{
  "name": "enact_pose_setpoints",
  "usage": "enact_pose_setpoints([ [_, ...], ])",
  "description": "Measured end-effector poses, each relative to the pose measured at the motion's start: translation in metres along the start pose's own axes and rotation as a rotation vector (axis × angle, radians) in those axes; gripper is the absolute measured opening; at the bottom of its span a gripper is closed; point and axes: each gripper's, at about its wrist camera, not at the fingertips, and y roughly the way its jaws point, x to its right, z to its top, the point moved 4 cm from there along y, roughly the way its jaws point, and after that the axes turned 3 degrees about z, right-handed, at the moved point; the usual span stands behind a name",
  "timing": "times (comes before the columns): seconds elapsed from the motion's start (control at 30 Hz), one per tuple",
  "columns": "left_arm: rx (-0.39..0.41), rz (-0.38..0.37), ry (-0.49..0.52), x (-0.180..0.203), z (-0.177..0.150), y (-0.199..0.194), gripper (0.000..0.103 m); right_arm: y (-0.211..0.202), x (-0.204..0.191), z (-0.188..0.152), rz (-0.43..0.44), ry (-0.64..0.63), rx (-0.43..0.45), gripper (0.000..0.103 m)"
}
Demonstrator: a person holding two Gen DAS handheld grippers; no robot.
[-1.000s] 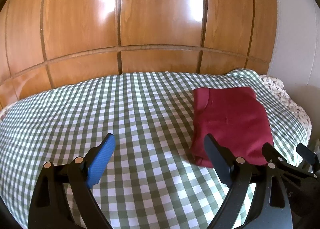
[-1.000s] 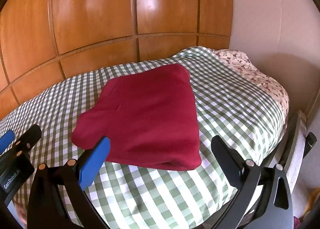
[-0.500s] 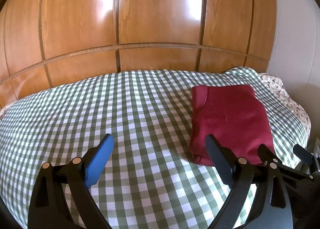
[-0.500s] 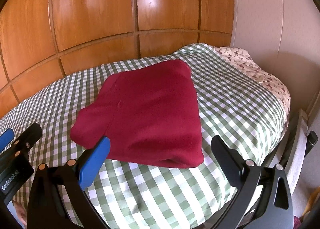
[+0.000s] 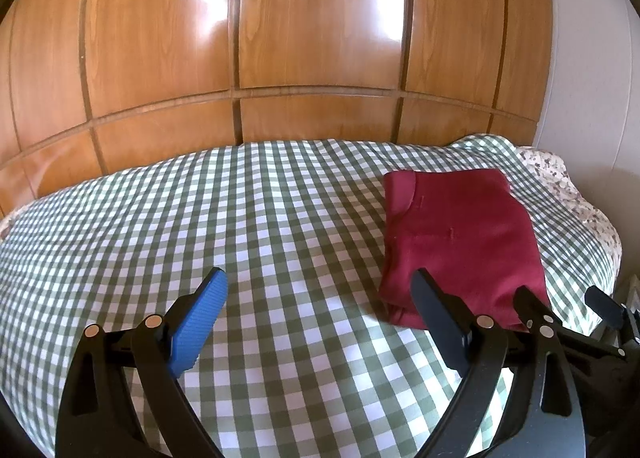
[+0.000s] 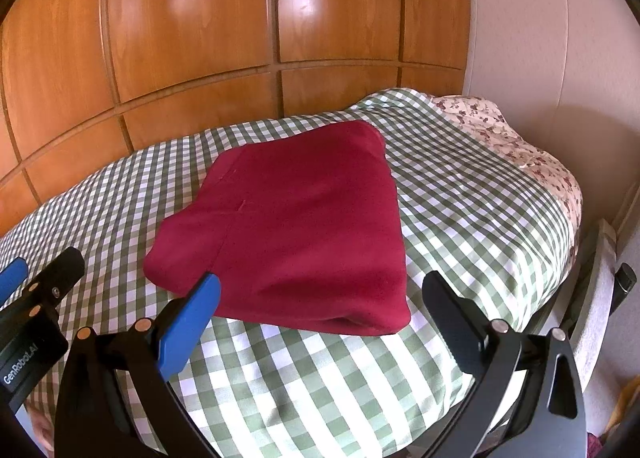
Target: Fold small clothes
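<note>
On the bed (image 6: 460,193), toward its right side, lies the folded red garment (image 6: 304,217) — flat on the checked cover, long axis running away from the cameras. The right claw (image 6: 320,306) hangs directly before its near rounded edge, fingers spread wide, gripping nothing. The left claw (image 5: 320,298) is likewise apart and empty, offset to the garment's left; the right is judged nearer. Inner layers of the fold are hidden — how many cannot be told.

Dark red garment (image 6: 296,225) folded flat; on checked bedspread (image 6: 460,209).
</note>
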Motion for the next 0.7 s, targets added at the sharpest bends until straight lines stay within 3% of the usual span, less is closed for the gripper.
enact_pose_setpoints([
  [0.37, 0.007, -0.005, 0.007, 0.001, -0.001, 0.0, 0.092, 0.002, -0.001, -0.001, 0.009, -0.004, -0.003, 0.101],
  [0.47, -0.024, -0.006, 0.001, 0.001, -0.004, 0.006, 0.092, 0.003, 0.002, 0.002, 0.032, -0.001, 0.005, 0.101],
  [0.7, -0.11, 0.041, -0.016, -0.01, -0.018, 0.031, 0.092, 0.019, 0.052, 0.032, 0.025, 0.103, 0.011, 0.101],
])
